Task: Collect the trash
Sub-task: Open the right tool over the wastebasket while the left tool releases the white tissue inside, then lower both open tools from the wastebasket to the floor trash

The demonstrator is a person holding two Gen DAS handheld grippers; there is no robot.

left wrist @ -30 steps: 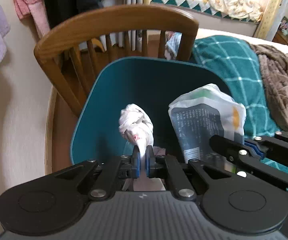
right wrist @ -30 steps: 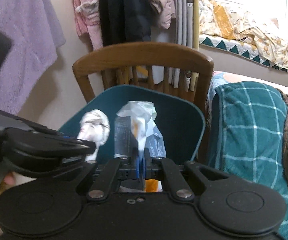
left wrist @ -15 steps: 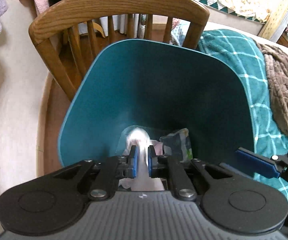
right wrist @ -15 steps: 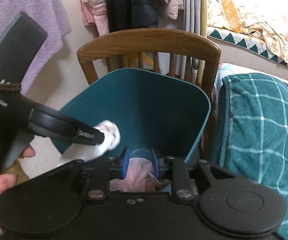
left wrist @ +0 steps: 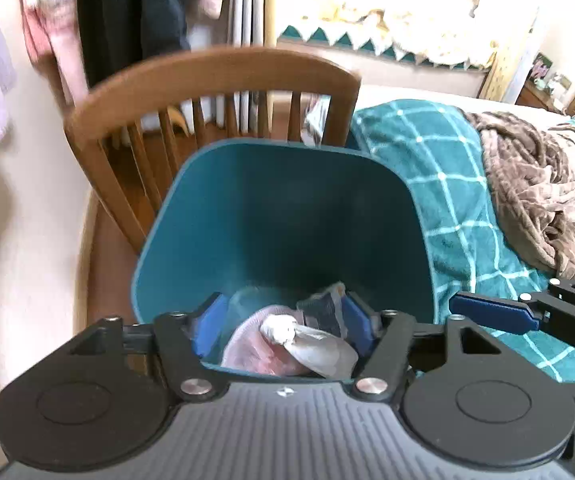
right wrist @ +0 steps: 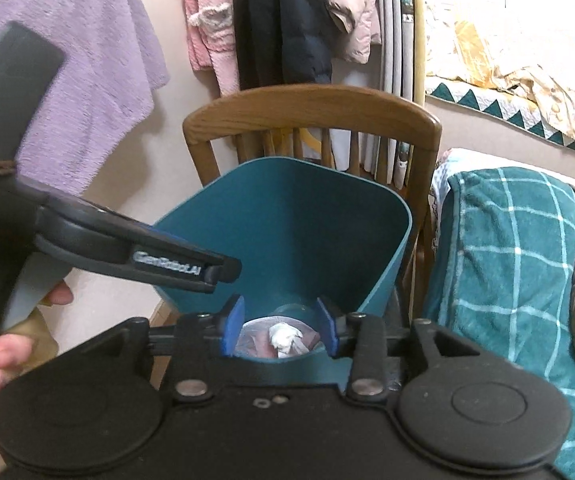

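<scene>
Right gripper (right wrist: 281,330) hovering over the teal bin (right wrist: 383,248), its jaws having just been opening, nothing between them; white wad (right wrist: 285,336) lying on the bin's bottom; left gripper (right wrist: 223,270) reaching in from the left.

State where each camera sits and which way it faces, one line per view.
Left wrist: on the left gripper, angled down into the teal bin; the right gripper's finger shows at the right edge.
Right wrist: on the right gripper, angled down into the bin; the left gripper and hand show.
Shared: bin, white wad, wooden chair.
</scene>
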